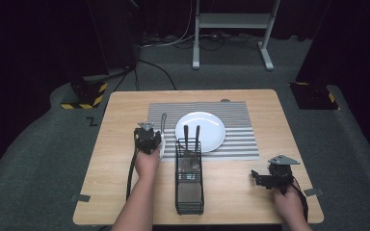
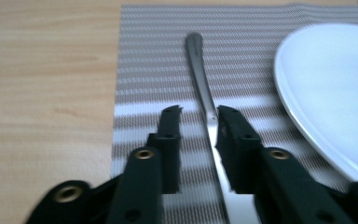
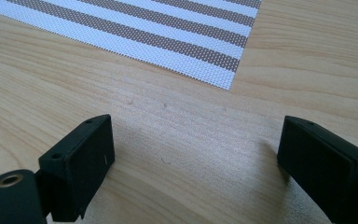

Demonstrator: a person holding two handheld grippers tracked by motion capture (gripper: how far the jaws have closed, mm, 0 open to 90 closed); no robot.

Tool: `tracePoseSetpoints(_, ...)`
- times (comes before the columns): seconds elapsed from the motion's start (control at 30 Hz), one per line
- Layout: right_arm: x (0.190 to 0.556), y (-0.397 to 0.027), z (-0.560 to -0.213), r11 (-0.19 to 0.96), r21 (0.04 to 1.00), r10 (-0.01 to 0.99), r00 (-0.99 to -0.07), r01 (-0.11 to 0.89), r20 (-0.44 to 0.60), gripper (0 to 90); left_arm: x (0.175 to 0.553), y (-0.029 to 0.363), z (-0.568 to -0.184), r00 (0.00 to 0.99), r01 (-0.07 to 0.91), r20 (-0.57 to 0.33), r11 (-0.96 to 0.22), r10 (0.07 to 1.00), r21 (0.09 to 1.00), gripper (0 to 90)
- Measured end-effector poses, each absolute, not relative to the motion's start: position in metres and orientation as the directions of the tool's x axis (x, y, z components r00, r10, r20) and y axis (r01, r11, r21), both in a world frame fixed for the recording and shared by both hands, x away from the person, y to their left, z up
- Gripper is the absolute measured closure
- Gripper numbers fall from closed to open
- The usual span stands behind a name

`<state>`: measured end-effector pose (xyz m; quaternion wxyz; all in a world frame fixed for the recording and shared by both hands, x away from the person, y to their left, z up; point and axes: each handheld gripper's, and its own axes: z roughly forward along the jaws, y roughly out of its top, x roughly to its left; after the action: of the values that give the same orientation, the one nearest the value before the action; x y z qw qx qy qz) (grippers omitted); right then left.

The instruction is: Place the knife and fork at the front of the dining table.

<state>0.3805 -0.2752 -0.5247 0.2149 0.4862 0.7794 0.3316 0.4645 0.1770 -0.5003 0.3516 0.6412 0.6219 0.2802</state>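
A silver utensil (image 2: 198, 60) lies flat on the striped placemat (image 2: 158, 46), left of the white plate (image 2: 331, 84). My left gripper (image 2: 198, 112) sits low over its handle. The jaws stand a little apart, the handle runs between them close to the right-hand jaw, and neither pad presses on it. In the high view the left gripper (image 1: 148, 137) is at the mat's left edge, with the utensil (image 1: 163, 122) reaching out beyond it. My right gripper (image 3: 193, 154) stands wide open over bare wood, nothing between its jaws; it rests near the table's front right (image 1: 256, 177).
A black wire caddy (image 1: 189, 183) stands at the table's front centre, with two dark-handled utensils (image 1: 186, 134) upright at its far end, in front of the plate (image 1: 209, 122). The placemat (image 1: 236, 115) covers the far middle of the wooden table (image 1: 115, 163).
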Motion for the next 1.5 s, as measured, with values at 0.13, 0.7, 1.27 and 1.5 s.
tracePoseSetpoints(0.13, 0.381, -0.275, -0.525, 0.308, 0.725, 0.9, -0.435, 0.616, -0.013, 10.4, 0.444, 0.171, -0.507, 0.116, 0.602, -0.073, -0.012, 0.99, 0.798, 59.0)
tracePoseSetpoints(0.7, 0.381, -0.275, -0.525, 0.308, 0.725, 0.9, -0.435, 0.616, -0.013, 10.4, 0.413, 0.16, -0.523, 0.195, 0.629, -0.022, -0.107, 0.981, 0.77, 56.7)
tracePoseSetpoints(1.27, 0.372, -0.265, -0.522, 0.369, 0.747, 0.885, -0.455, 0.553, -0.1, 13.7, 0.338, 0.226, -0.524, 0.148, 0.671, 0.047, -0.135, 0.988, 0.73, 20.0)
tracePoseSetpoints(1.5, 0.359, -0.231, -0.491, 0.352, 0.832, 0.852, -0.515, 0.429, -0.094, 13.2, 0.323, 0.235, -0.529, 0.13, 0.657, 0.053, -0.126, 0.99, 0.744, 14.5)
